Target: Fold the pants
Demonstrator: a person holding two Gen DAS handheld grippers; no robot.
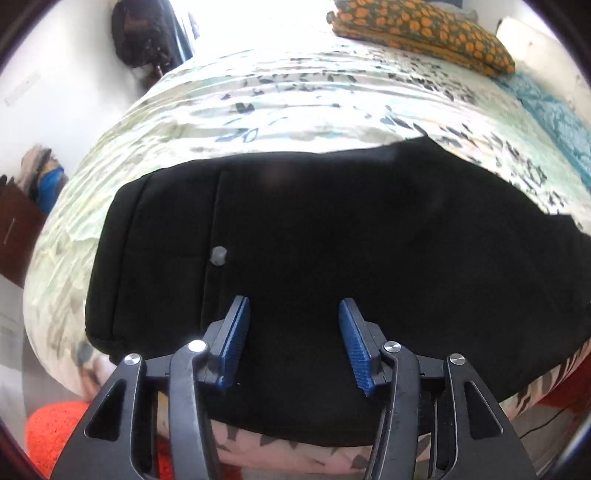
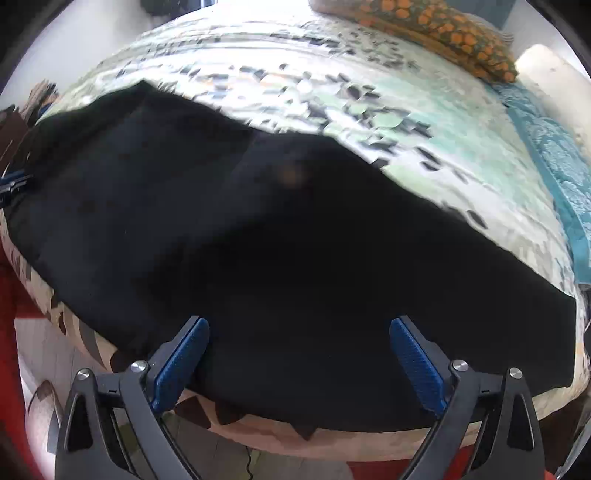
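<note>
Black pants (image 1: 332, 236) lie flat across the near side of a bed, with the waistband and a grey button (image 1: 218, 255) at the left. My left gripper (image 1: 294, 306) is open above the pants near the waist, holding nothing. In the right wrist view the pants (image 2: 258, 229) stretch to the right, the legs lying along the bed edge. My right gripper (image 2: 299, 325) is open wide over the pants near the front edge, holding nothing.
The bed has a leaf-patterned sheet (image 1: 295, 103). An orange patterned pillow (image 1: 424, 29) lies at the far right, with a teal cloth (image 1: 554, 110) along the right side. A dark bag (image 1: 144, 33) hangs at the far left. An orange item (image 1: 51, 432) lies on the floor.
</note>
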